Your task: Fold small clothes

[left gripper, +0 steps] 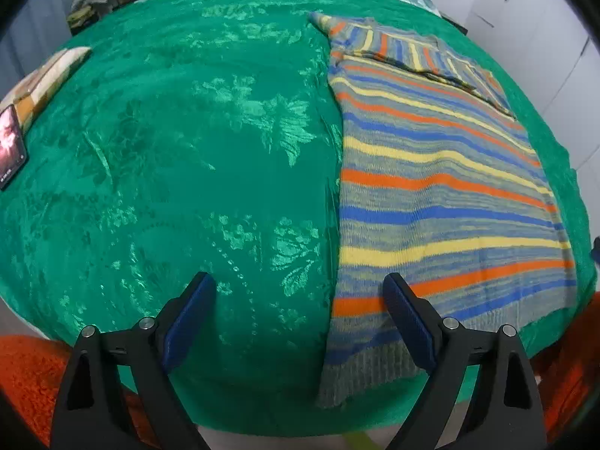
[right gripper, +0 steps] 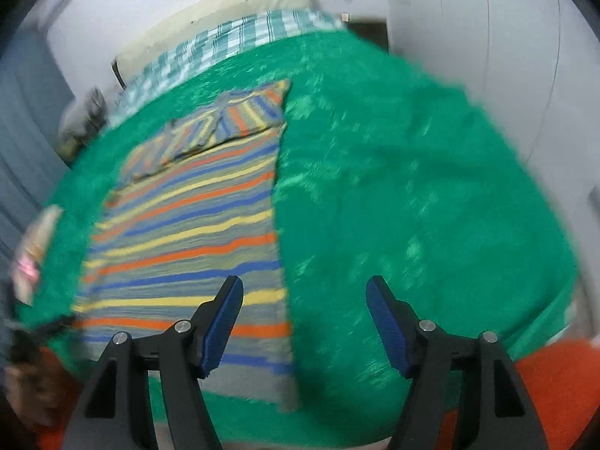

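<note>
Striped sweater [left gripper: 442, 195] flat on green blanket [left gripper: 187, 150], sleeve folded across; both hand-held grippers spread, empty.

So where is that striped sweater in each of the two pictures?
Left wrist view: the striped sweater fills the right half, its hem by the right-side finger.
Right wrist view: it lies left of centre, its hem under the left-side finger; blurred.
Shared landmark: the folded sleeve across the sweater's far end, on the green blanket.
</note>
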The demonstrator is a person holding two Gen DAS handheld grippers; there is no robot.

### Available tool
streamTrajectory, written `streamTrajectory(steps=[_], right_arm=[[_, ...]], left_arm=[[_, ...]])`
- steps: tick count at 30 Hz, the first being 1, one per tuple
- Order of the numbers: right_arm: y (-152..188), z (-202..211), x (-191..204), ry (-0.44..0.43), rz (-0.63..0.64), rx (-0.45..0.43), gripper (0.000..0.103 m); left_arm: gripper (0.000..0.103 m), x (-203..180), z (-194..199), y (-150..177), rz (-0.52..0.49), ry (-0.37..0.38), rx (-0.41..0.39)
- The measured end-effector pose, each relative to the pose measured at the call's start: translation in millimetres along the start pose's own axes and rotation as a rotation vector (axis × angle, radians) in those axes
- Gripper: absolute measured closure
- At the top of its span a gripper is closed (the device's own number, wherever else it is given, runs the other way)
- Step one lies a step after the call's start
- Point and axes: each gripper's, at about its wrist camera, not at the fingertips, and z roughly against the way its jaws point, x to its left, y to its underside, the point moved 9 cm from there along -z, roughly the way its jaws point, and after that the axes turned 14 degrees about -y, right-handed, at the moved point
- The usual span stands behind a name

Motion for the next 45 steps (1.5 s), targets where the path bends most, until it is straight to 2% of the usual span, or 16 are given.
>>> streamTrajectory(steps=[6, 8, 9, 10, 11, 19, 24, 29, 33, 38, 39, 41, 42, 43, 44, 45], right_arm=[[43, -27, 12, -0.118, -0.047, 0.208, 0.037], [55, -38, 15, -0.115, -0.036, 0.274, 0.044], [61, -44, 13, -0.100, -0.036, 0.308, 0.051], [65, -48, 12, -0.091, -0.035, 0.331, 0.072], [69, -52, 12, -0.086, -0.033, 0.360, 0.098], [39, -37, 29, -0.246, -0.135, 0.312, 0.097], [-38, -41, 48, -0.366, -0.152, 0.208, 0.097], [-145, -79, 50, -0.350, -0.069, 0.083, 0.097], [-221, -139, 39, -0.338, -0.072, 0.053, 0.097], [-285, -208, 18, -0.339, -0.149, 0.066, 0.097], [-294, -219, 12, -0.343, -0.172, 0.061, 0.097], [-316, -236, -2, -0.368, -0.227, 0.009, 0.094], [-326, -244, -10, -0.376, -0.265, -0.037, 0.093], [-333, -247, -20, -0.370, -0.305, -0.081, 0.084], [-336, -249, -25, -0.358, -0.330, -0.112, 0.070], [-338, -249, -30, -0.341, -0.347, -0.140, 0.067]], left_arm=[[0.026, -24, -1, 17, -0.079, 0.042, 0.044], [0.048, -33, 3, 21, -0.114, 0.062, 0.049], [0.077, -37, 4, 22, -0.122, 0.080, 0.058], [0.099, -39, 5, 24, -0.129, 0.085, 0.070], [0.099, -41, 6, 26, -0.129, 0.099, 0.082], [0.100, -28, 30, -3, 0.028, 0.313, 0.136], [0.100, -19, 26, -92, 0.111, 0.393, 0.101], [0.100, -27, -10, -197, 0.125, 0.366, 0.059], [0.100, -41, -62, -278, 0.169, 0.343, 0.077], [0.097, -56, -106, -340, 0.203, 0.346, 0.115], [0.094, -55, -114, -352, 0.224, 0.338, 0.115], [0.068, -46, -127, -372, 0.291, 0.304, 0.081], [0.042, -42, -132, -379, 0.325, 0.294, 0.070], [0.032, -32, -135, -387, 0.384, 0.277, 0.050], [0.032, -23, -136, -390, 0.420, 0.275, 0.033], [0.032, -18, -136, -392, 0.436, 0.279, 0.026]])
